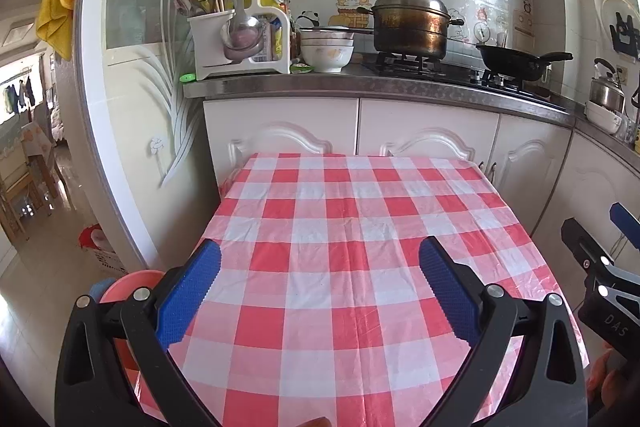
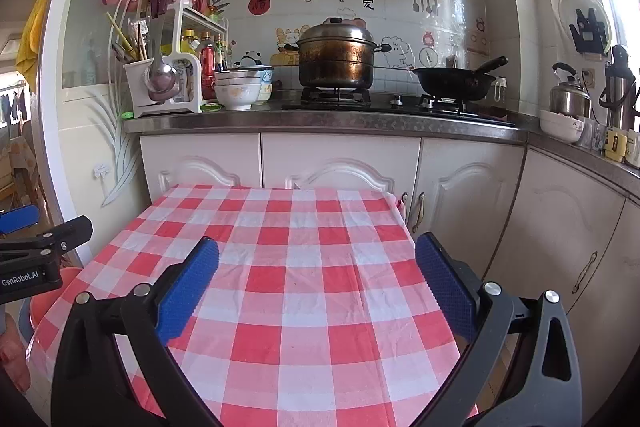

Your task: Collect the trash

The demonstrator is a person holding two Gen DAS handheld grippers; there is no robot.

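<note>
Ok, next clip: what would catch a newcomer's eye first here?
The red and white checked tablecloth fills the foreground, with no trash visible on it. Over it, the left gripper and the right gripper both stand open and hold nothing. Behind, on the stove, sit a browned lidded pot and, to its right, a black wok.

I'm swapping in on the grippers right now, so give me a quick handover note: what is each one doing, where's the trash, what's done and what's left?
Left gripper: open, holding nothing, above the near part of the checked tablecloth.
Right gripper: open, holding nothing, beside the left one over the same table.
Trash: none visible on the cloth in either view. A pink basin sits low at the table's left edge; whether it takes the trash, I cannot tell.
Done: cannot be judged; the cloth shows no litter.
Left: check around the table for remaining trash; none is in view here.
</note>
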